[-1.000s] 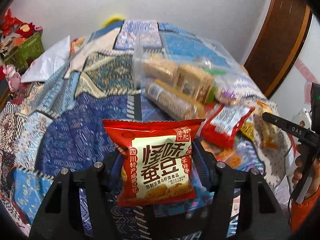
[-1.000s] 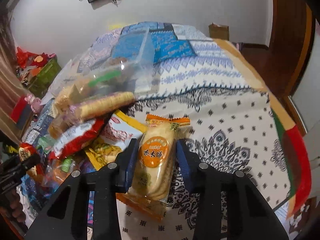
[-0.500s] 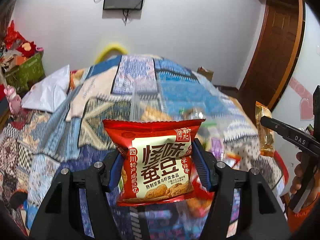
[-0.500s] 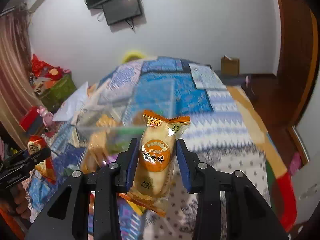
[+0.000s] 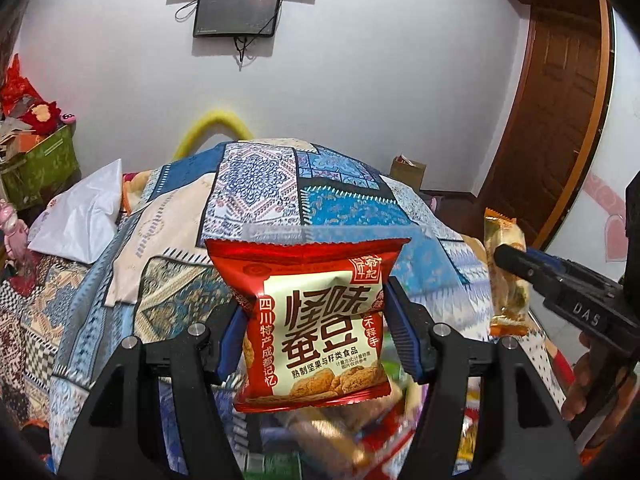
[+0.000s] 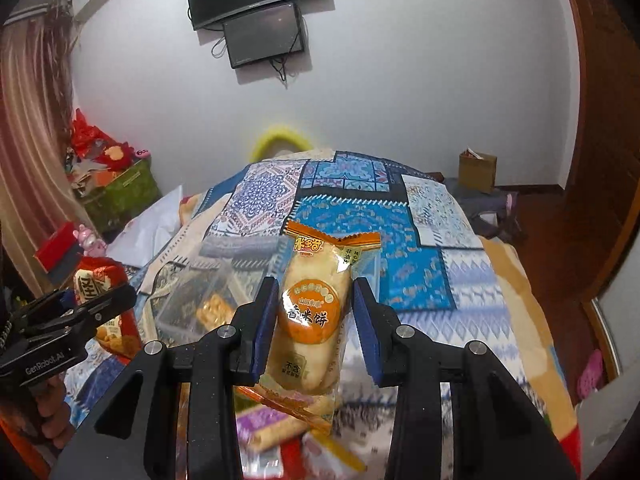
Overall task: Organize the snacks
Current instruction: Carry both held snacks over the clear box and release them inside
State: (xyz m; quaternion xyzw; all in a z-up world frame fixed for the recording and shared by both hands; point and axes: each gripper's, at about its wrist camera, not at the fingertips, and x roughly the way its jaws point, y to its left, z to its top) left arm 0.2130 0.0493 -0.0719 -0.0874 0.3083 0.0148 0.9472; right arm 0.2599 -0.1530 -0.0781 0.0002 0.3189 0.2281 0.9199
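The left gripper (image 5: 314, 334) is clamped on a red bean-snack packet (image 5: 310, 322), its blue pads pressed against the packet's sides, and the right gripper (image 6: 314, 322) is closed the same way on an orange-topped rice cracker packet (image 6: 316, 312). A second ago both held these same packets low over the bed, close above the snack pile; now both are raised well clear of it, with the wall and the mounted screens filling the upper part of each view. That suggests both pick-ups are done and the carry to a container is in hand, with nothing yet released. In the left view the cracker packet hangs off to the right, apart from the red one. Beneath and ahead of the grippers lies a clear plastic box (image 6: 200, 300) on the patchwork bedspread (image 6: 360, 208); at least one biscuit packet shows through its wall, the rest being too blurred to name. Loose snacks (image 6: 280, 436) lie smeared by motion at the bottom of both views, so plenty appears left to sort.
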